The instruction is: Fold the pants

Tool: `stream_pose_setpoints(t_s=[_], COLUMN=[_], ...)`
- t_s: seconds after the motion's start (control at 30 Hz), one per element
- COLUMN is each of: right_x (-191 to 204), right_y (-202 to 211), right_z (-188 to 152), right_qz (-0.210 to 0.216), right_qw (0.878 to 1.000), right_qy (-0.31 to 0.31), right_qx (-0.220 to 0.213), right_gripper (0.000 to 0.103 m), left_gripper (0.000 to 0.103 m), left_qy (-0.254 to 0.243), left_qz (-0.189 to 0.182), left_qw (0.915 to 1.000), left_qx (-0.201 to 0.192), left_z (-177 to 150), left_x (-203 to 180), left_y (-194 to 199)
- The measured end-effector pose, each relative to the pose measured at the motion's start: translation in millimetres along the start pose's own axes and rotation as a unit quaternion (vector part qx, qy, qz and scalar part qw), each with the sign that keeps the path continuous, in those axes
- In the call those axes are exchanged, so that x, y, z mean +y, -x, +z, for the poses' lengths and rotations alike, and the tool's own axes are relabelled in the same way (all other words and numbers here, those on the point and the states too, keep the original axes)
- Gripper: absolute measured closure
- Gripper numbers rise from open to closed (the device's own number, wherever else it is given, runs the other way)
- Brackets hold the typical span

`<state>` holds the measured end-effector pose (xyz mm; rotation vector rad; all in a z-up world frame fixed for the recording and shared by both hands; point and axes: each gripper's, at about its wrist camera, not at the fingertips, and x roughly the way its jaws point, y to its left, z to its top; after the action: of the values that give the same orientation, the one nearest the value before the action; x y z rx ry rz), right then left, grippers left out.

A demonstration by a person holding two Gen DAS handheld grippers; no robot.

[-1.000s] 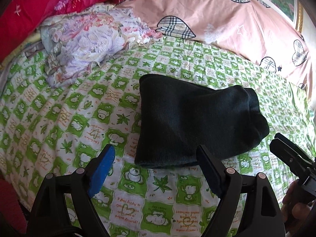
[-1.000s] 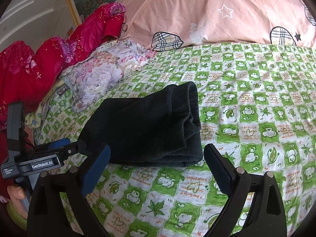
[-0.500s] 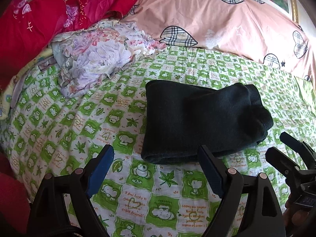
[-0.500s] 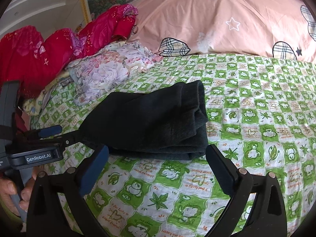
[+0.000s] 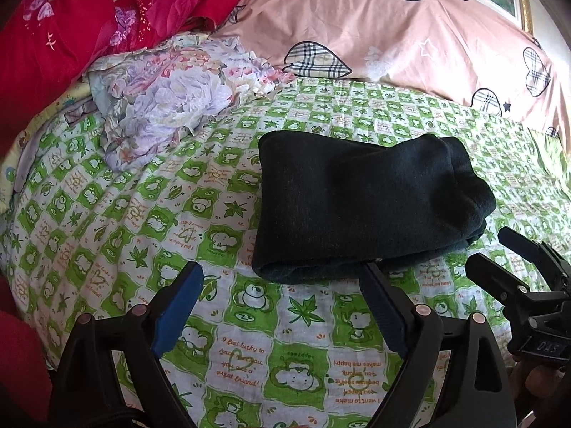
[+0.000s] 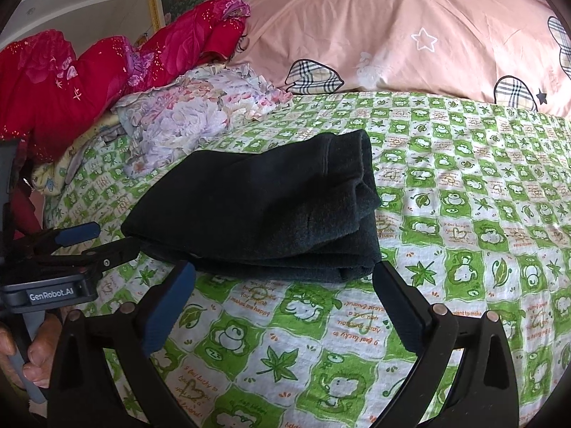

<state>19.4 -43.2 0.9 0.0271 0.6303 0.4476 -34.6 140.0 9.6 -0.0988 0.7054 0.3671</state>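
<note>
Looking along the left gripper [image 5: 282, 303], the pants [image 5: 364, 210] lie as a thick dark folded bundle on the bed [image 5: 107, 221], just beyond the fingertips and not touched. The jaws stand wide apart and hold nothing. The cloth looks soft, fleecy and limp, so it should sag unless taken by a doubled edge; the rolled near edge seems the best hold. A flowered cloth [image 5: 171, 103] lies crumpled beyond the pants on their left, with red bedding [image 5: 71, 46] behind it, both well apart. The right gripper [image 5: 499, 260] shows just right of the pants, also spread.

From the right gripper [image 6: 285, 303], the pants [image 6: 267, 214] sit just ahead, their stacked layers facing the camera. These jaws gape wide and empty too. A pink quilt [image 6: 392, 42] rises behind the pants. Nothing blocks the approach; the task looks nearly finished.
</note>
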Motion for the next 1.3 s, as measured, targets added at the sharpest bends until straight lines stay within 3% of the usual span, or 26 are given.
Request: stream_pose_setpoints(t_s=[0.73, 1.3], right_x=[10.3, 10.0], right_y=[-24.8, -23.9], right_z=[-8.6, -9.8], right_qz=[-0.018, -0.016], right_qw=[0.999, 0.999], right_qy=[0.026, 0.027], right_qx=[0.038, 0.033], right_gripper=[0.003, 0.003], left_gripper=[0.012, 0.012], left_qy=[-0.015, -0.02], left_qz=[-0.02, -0.023], left_qw=[0.9997, 0.9995], left_qx=[0.006, 0.009], left_z=[-9.0, -10.9], left_x=[-5.0, -6.3], left_y=[-15.7, -17.5])
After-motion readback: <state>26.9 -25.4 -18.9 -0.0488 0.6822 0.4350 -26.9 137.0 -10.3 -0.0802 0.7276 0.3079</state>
